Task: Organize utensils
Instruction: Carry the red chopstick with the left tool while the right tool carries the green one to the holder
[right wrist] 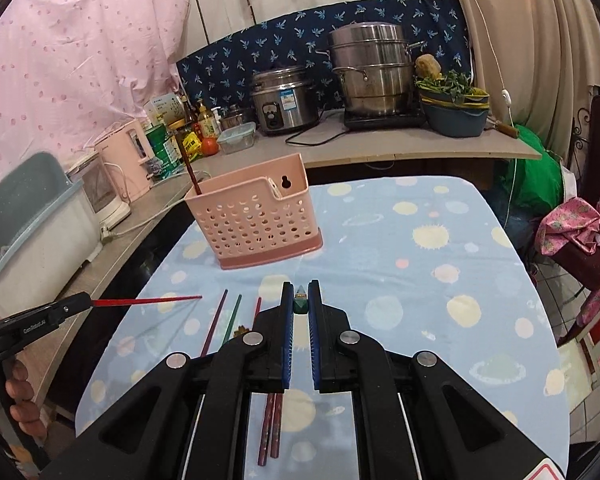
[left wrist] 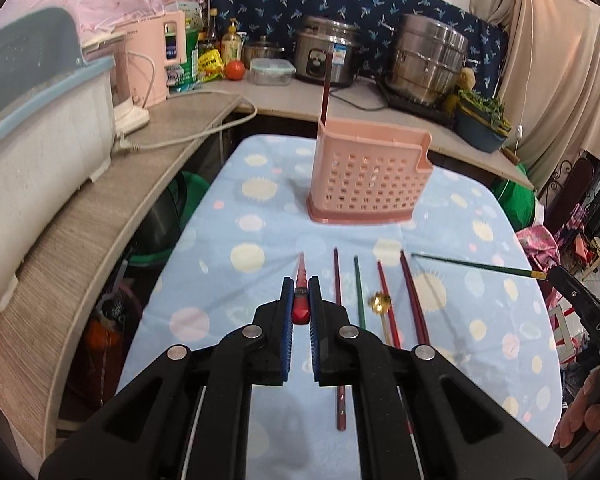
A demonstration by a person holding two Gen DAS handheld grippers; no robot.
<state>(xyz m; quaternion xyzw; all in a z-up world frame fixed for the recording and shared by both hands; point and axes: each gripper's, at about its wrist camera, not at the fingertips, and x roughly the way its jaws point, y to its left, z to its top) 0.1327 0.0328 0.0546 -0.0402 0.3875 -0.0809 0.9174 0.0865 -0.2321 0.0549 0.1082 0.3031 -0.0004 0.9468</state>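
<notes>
Left wrist view: the left hand-held gripper has its blue-padded fingers closed down onto a red chopstick, whose thin tip points ahead toward the pink utensil holder. That perforated holder stands upright toward the far end of the bench, which is covered with a light blue cloth printed with pale dots. One dark red chopstick stands upright in the holder's far left corner.

Lying on the cloth just right of the left hand-held gripper, side by side and pointing toward the holder, are a maroon chopstick, a green chopstick, a red chopstick with a small gold ornament beside it, and a dark red pair. At the right edge of the bench, the right hand-held gripper grips another green chopstick by its gold-banded end, the shaft slanting out over the cloth.

Right wrist view: the right hand-held gripper is clamped narrowly on the thick end of that green chopstick, seen end-on between the pads. The left hand-held gripper enters from the left edge with its red chopstick held level above the cloth. Two maroon chopsticks lie beneath the right hand-held gripper, near the bench's near edge.
</notes>
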